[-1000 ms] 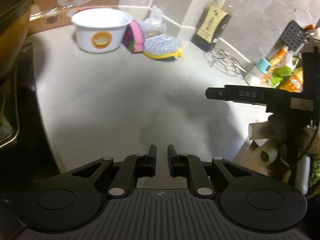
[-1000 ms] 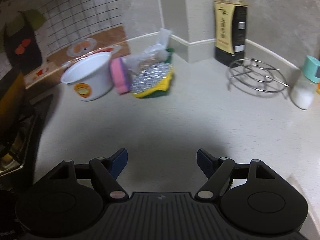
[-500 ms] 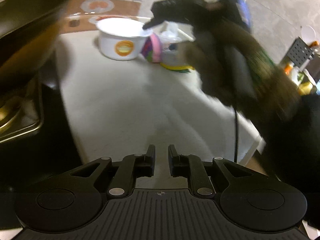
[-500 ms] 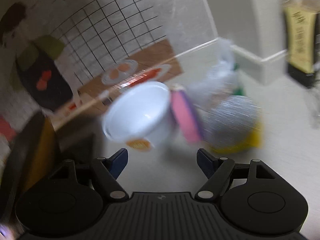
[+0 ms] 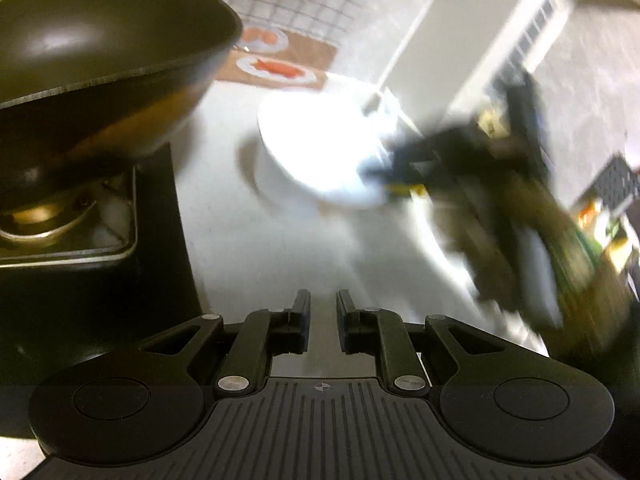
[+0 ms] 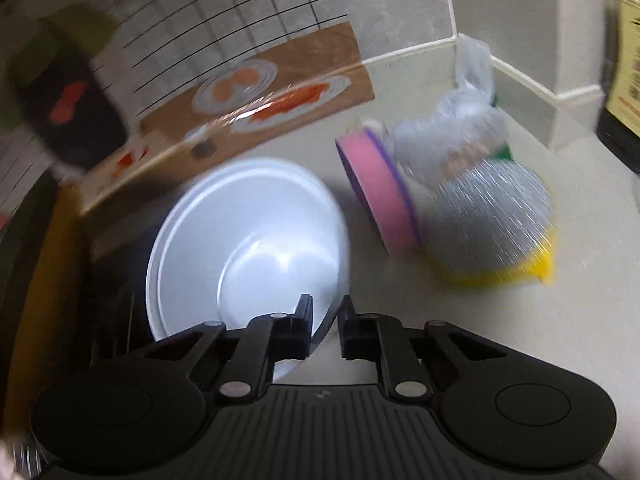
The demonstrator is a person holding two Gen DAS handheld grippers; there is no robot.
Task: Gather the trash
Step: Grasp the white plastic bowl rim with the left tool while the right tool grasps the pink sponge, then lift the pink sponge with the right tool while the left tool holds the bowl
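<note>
With its jaws just snapped together, the right tool (image 6: 325, 316) pinches the near rim of the white bowl (image 6: 248, 248), tipped on the counter (image 6: 520, 340) beside the stove. Left tool (image 5: 322, 312): jaws narrow, nothing between them, over bare counter. Just beyond the bowl, a pink sponge (image 6: 380, 196) on edge, a silver scrubber (image 6: 492, 216), a crumpled plastic bag (image 6: 460, 120). Far left, a dark wok (image 5: 104, 60).

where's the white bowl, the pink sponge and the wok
white bowl (image 6: 256, 240), right wrist view, inside wall
pink sponge (image 6: 378, 192), right wrist view, pink face
wok (image 5: 100, 52), left wrist view, inner surface
</note>
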